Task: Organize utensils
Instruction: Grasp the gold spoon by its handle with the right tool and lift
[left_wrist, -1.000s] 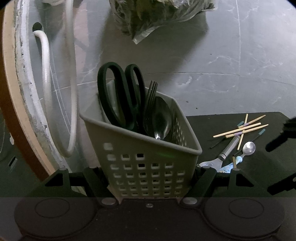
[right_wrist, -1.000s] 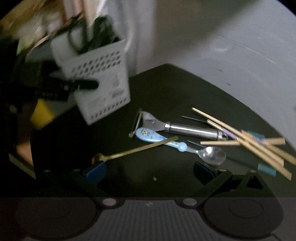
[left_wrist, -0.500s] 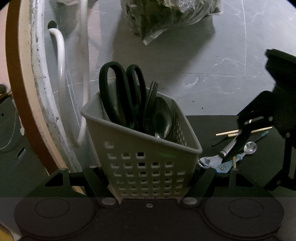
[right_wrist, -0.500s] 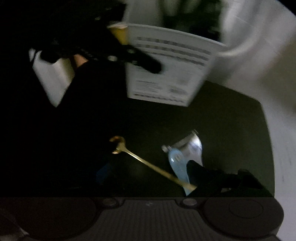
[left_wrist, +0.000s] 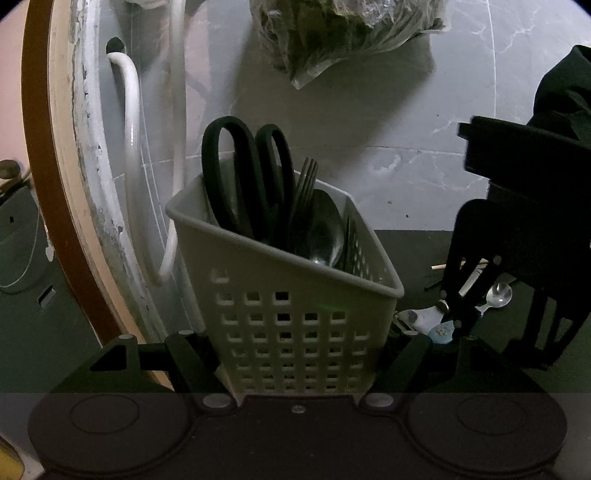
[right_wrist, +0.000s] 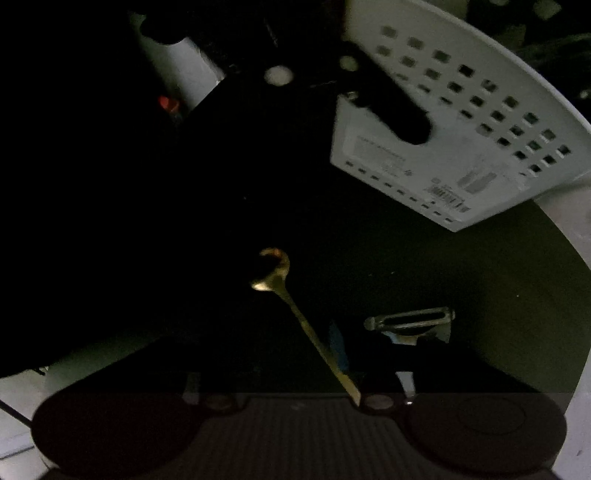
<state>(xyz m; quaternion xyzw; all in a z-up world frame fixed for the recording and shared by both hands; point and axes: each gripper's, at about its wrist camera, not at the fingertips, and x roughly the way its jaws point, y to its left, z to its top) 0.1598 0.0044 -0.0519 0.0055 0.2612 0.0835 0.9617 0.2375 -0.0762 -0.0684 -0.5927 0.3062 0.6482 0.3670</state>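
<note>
Right hand-held gripper (left_wrist: 458, 314) newly over half-hidden, perhaps-blue spoon (left_wrist: 441, 328).

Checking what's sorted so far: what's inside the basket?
In the basket: black scissors, a fork and a spoon. Their lower ends, and anything lower down, are hidden by the wall.

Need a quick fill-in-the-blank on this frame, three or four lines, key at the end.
1. The left tool is shut on the ____.
2. The black-handled ____ stand in the basket beside a fork.
3. The gold ____ lies on the dark mat, its handle between the right tool's fingers.

Missing: basket; scissors; spoon
</note>
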